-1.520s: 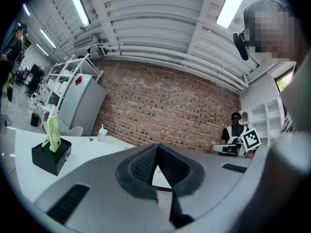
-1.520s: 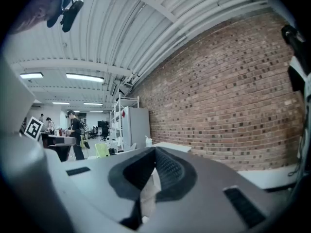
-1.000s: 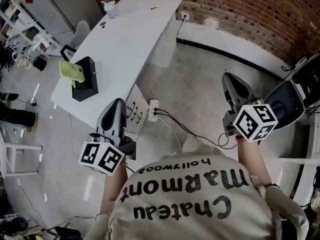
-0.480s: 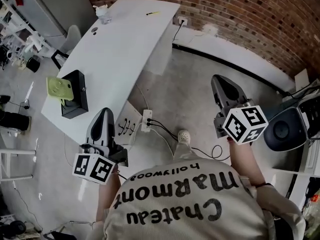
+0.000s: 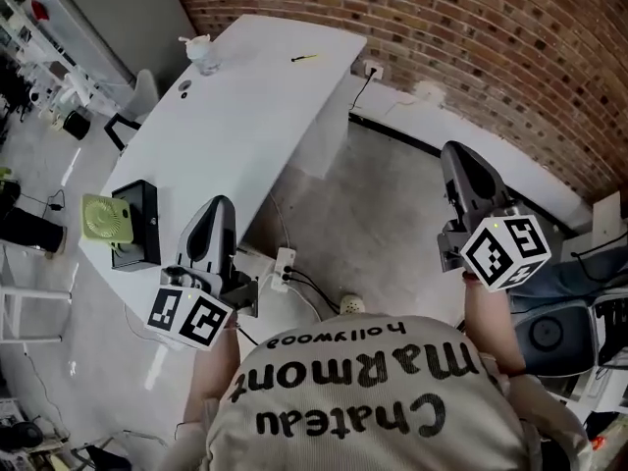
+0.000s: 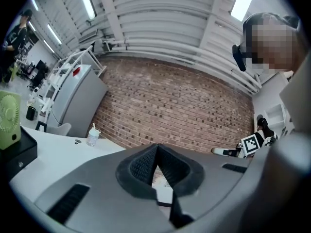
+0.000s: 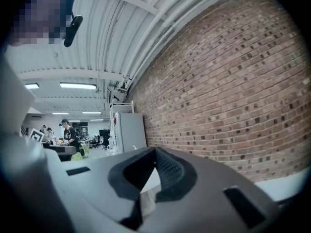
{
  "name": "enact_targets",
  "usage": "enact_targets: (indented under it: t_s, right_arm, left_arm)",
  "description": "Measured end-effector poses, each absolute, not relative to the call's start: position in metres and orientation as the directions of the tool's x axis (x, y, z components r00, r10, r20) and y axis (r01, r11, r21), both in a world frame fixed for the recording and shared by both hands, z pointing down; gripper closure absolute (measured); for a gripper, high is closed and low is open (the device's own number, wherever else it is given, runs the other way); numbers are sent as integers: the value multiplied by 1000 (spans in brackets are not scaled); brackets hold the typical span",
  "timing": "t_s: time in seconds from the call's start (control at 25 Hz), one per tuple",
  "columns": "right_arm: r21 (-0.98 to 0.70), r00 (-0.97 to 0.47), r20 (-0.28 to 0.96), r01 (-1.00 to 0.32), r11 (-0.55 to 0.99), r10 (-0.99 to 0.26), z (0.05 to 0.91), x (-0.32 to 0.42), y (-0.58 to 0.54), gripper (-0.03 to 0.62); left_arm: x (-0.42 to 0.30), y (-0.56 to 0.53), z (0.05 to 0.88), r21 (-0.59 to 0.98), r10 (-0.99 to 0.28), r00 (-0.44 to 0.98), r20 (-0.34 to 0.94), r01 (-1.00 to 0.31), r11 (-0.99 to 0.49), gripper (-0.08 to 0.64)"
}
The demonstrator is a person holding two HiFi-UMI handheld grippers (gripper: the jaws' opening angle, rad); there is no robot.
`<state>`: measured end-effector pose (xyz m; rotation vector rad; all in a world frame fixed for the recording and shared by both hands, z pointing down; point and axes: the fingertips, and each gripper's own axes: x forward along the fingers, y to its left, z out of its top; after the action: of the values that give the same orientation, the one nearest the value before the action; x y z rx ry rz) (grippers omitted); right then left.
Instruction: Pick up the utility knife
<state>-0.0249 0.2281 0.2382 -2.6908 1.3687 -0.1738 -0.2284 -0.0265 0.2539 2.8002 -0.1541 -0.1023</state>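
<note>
Left gripper (image 5: 220, 204) and right gripper (image 5: 457, 150) pressed together, empty; utility knife (image 5: 305, 58) a barely legible sliver on table (image 5: 245, 106).

1. One white bench (image 5: 245, 135), running from 9 o'clock up to 12 o'clock.
2. One yellow utility knife (image 5: 306, 58), at the bench's 12 o'clock end.
3. One clear bottle (image 5: 199, 53), at 11 o'clock.
4. One green fan (image 5: 100, 217) and one black box (image 5: 134, 238), both at 9 o'clock.
5. Two grippers: left gripper (image 5: 218, 204) at 8 o'clock, right gripper (image 5: 457, 151) at 3 o'clock.
6. One white power strip (image 5: 284, 268), beside the bench's near edge.
</note>
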Motion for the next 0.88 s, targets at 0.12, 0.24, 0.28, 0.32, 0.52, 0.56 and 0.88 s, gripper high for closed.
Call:
enact_targets:
  t_s: [0.12, 0.24, 0.28, 0.32, 0.52, 0.56, 0.88]
  right_arm:
    - [-173, 577, 57, -798, -577, -815, 249, 1, 229, 589]
    - [-193, 571, 78, -796, -574, -817, 266, 14, 229, 589]
    - [-198, 566, 82, -797, -570, -820, 272, 16, 227, 589]
    - [-200, 561, 85, -800, -566, -823, 275, 19, 224, 589]
    - [-199, 560, 89, -800, -566, -824, 280, 37, 223, 589]
    - [-200, 562, 89, -799, -567, -822, 282, 42, 223, 589]
    - [-193, 549, 113, -805, -560, -828, 292, 104, 183, 589]
  left_arm:
    - [-199, -20, 256, 325, -122, 991, -52, -99, -940, 558]
    - [-180, -11, 264, 335, -119, 992, -28, -103, -937, 558]
    - [-175, -9, 267, 336, -117, 993, -18, -104, -936, 558]
    - [-168, -8, 270, 336, -114, 993, -8, -105, -936, 558]
    - [-128, -5, 279, 334, -75, 997, 19, -77, -940, 558]
    - [-120, -6, 280, 330, -67, 998, 20, -70, -941, 558]
    - [-44, -49, 296, 353, -61, 998, 6, -59, -934, 558]
